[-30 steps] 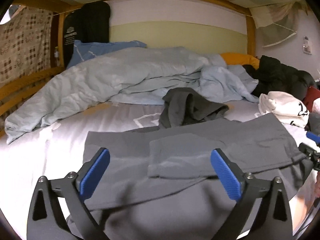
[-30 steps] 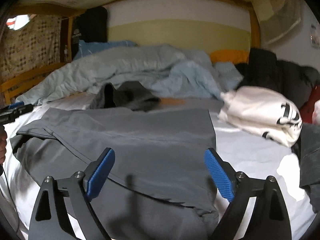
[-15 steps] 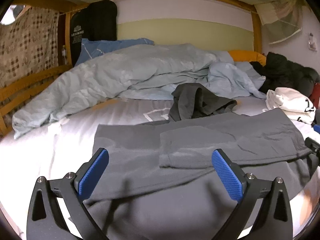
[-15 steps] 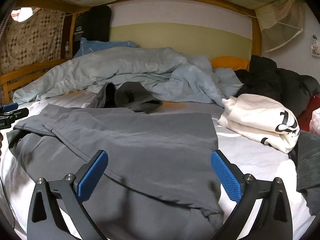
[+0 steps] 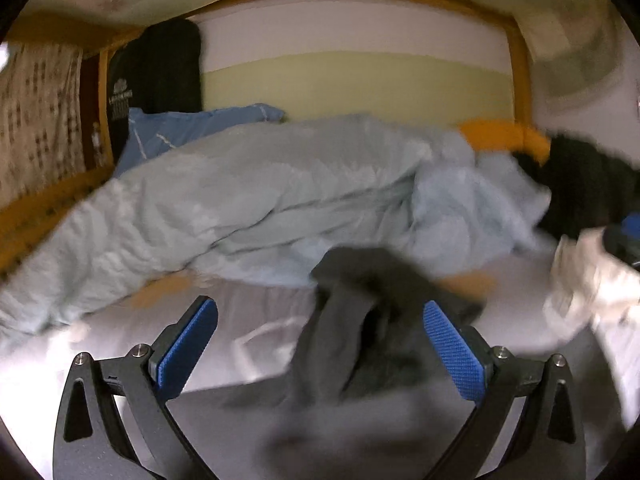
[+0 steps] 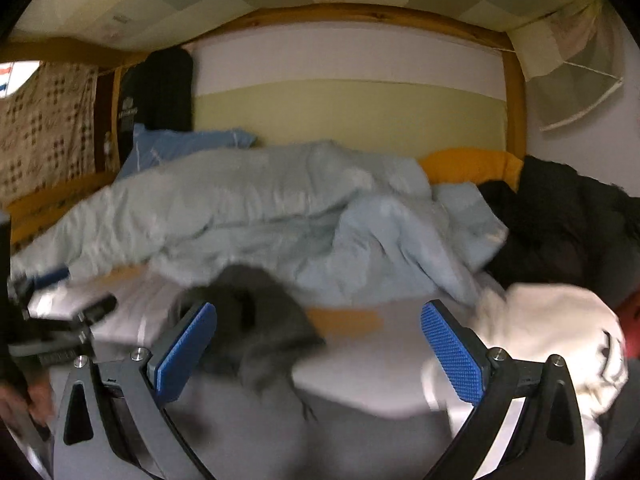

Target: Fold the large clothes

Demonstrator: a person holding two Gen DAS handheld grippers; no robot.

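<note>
The view is blurred by motion. A large grey garment lies flat on the white sheet, showing only at the bottom edge under my left gripper, which is open and holds nothing. Straight ahead of it sits a crumpled dark grey garment. In the right wrist view the flat grey garment lies below my right gripper, open wide and empty. The dark grey garment lies just beyond its left finger. The left gripper's frame and a hand show at the left edge.
A pale blue duvet is heaped across the back of the bed. To the right lie a folded white garment and a black jacket. A wooden bed frame and wall close off the far end.
Both grippers have moved forward and up over the flat grey garment, towards the crumpled dark grey one. The flat garment has slid to the bottom of both views. The right jaws stand slightly wider.
</note>
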